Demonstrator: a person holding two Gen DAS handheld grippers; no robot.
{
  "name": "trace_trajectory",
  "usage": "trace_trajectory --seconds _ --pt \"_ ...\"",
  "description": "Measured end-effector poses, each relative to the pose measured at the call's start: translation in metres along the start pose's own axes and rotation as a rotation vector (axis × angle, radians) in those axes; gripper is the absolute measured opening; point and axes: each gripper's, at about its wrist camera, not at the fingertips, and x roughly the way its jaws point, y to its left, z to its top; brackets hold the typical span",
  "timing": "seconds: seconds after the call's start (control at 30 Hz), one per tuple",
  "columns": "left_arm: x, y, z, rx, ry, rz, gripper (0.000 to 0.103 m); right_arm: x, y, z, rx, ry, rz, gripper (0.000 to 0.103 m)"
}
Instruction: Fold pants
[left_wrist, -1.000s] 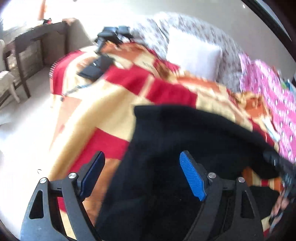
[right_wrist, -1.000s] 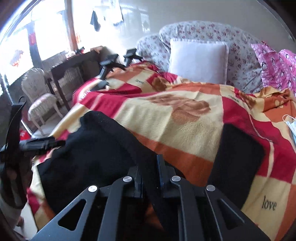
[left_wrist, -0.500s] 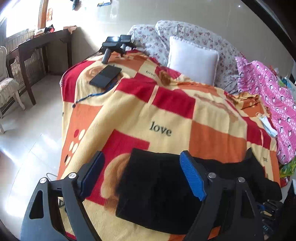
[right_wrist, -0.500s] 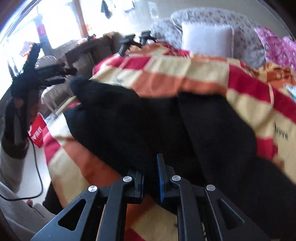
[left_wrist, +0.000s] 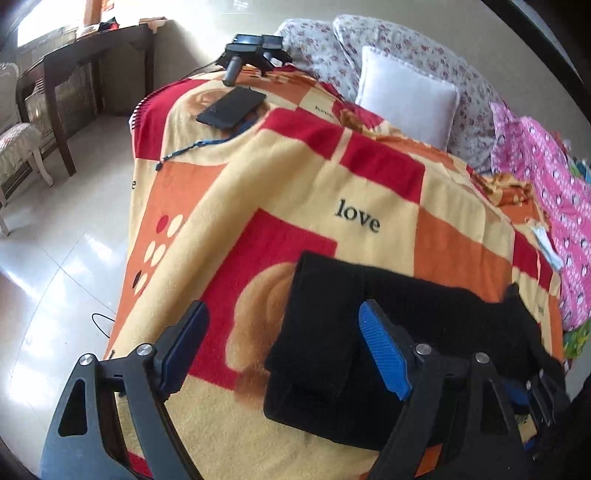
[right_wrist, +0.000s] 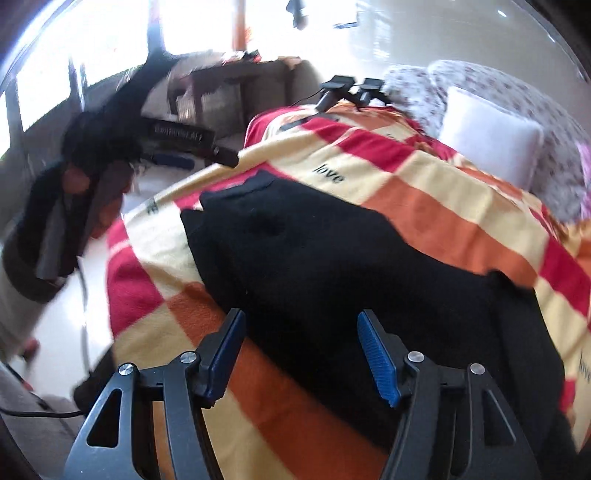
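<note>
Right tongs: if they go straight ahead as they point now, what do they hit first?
Most likely the black pants. The right tongs are open, and the folded cloth fills the gap just ahead of the fingertips, lying on the blanket. Depth is unclear, so the exact spot is a guess.

1. A bed is lying under a fleece blanket (left_wrist: 295, 192) checked in red, orange and cream.
2. Folded black pants (left_wrist: 354, 332) are resting on the blanket's near end.
3. A flat black phone (left_wrist: 231, 108), a black camera mount (left_wrist: 251, 48) and a white square pillow (left_wrist: 406, 107) are sitting at the far end.
</note>
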Motion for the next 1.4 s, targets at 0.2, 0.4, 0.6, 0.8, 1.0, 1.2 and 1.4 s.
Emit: trace_trajectory --seconds 0.2,0.4,0.6,0.8,1.0,1.2,1.4 --pt "-0.003 -0.007 0.001 0.025 -0.003 -0.003 0.083 0.009 -0.004 0.012 -0.017 -0.022 0.030 0.016" --pt "-0.028 -0.019 0.005 0.051 -0.078 -0.014 0.083 -0.015 -0.008 0.000 0.093 -0.042 0.150 0.006" --pt "-0.006 -0.060 -0.012 0.157 -0.015 -0.034 0.083 -0.013 -0.017 -0.013 0.208 -0.025 0.148 0.018" --pt "0.008 -0.091 -0.028 0.234 0.015 -0.053 0.083 -0.070 -0.079 -0.022 0.336 -0.088 -0.213 0.066" --pt "0.014 -0.107 -0.036 0.282 0.024 -0.024 0.083 -0.030 -0.125 -0.034 0.354 0.067 -0.331 0.059" --pt "0.005 -0.099 -0.033 0.256 0.024 -0.041 0.083 -0.092 -0.180 -0.087 0.663 -0.125 -0.226 0.005" --pt "0.000 -0.097 -0.030 0.212 0.024 -0.071 0.083 -0.176 -0.209 -0.184 0.932 -0.239 -0.303 0.005"
